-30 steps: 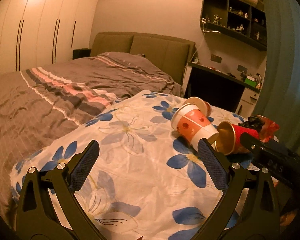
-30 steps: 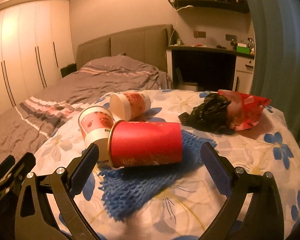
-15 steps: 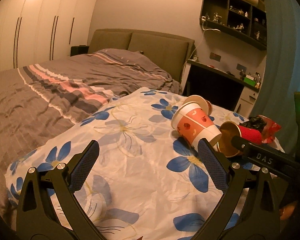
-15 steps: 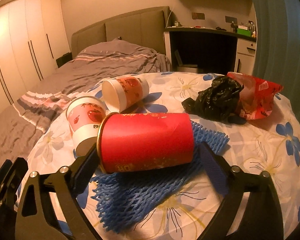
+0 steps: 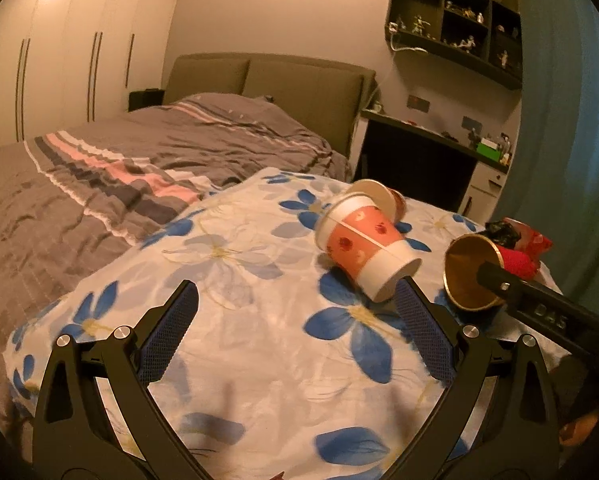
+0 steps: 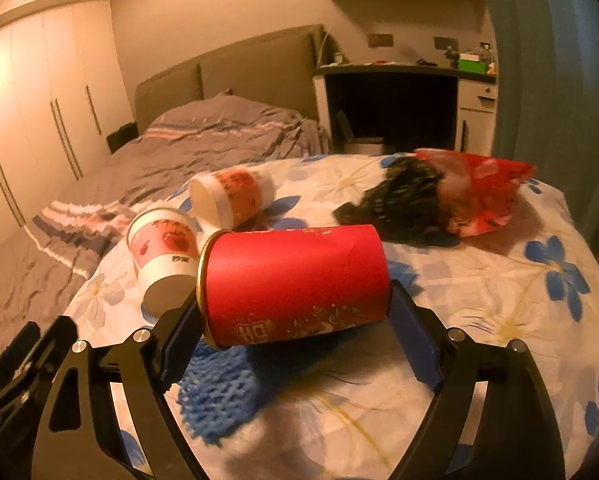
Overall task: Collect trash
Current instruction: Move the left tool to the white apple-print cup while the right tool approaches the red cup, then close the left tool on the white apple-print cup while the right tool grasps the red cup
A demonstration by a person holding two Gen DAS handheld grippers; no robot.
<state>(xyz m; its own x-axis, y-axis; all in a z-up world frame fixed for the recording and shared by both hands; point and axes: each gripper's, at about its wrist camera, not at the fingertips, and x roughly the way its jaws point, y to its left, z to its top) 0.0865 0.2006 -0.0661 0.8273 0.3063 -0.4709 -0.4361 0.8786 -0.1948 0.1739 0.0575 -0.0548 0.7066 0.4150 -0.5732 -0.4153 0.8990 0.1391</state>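
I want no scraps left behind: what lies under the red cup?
Under the red cup, held between the right gripper fingers, lies blue foam netting on the floral cloth. The netting's far part is hidden by the cup.

left wrist: low, faces headboard | right wrist: nearer | shared: red cup [image 5: 473, 276] [image 6: 295, 282]

Matt paper red cup [image 6: 295, 280]; blue foam netting [image 6: 227, 388]

Red paper cup [image 6: 295, 280] lay on its side, gold-rimmed mouth left, over blue foam net [image 6: 219, 392]; two white/orange fruit-print cups [image 6: 163, 256] [image 6: 229, 196] tipped over to its left, black bag [image 6: 399, 204] touching crumpled red wrapper [image 6: 483, 196] behind.
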